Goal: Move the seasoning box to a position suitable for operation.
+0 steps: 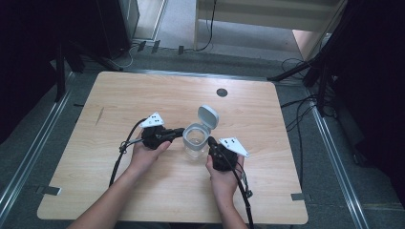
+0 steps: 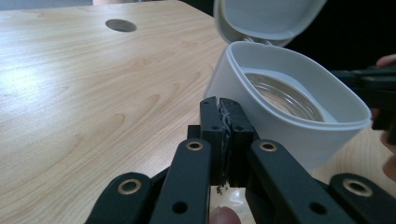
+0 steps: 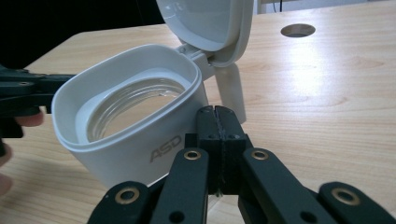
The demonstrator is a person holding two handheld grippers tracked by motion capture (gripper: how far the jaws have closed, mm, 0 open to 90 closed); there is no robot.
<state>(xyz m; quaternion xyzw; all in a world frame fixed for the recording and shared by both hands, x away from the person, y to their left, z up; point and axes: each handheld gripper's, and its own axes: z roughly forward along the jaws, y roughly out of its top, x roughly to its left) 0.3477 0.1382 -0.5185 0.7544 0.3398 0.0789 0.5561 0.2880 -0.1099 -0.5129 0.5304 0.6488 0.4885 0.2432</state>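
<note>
Wooden table (image 1: 119, 102), grey floor (image 1: 181, 21)

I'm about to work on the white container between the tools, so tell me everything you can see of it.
The white container stands upright near the middle of the wooden table. It looks like plastic, with a rounded-square rim and a clear glass-like liner inside. Its hinged lid is flipped open at the back, tilted up. Grey letters "ASD" mark one side. The left tool and right tool flank it, both shut; contact is unclear.
</note>
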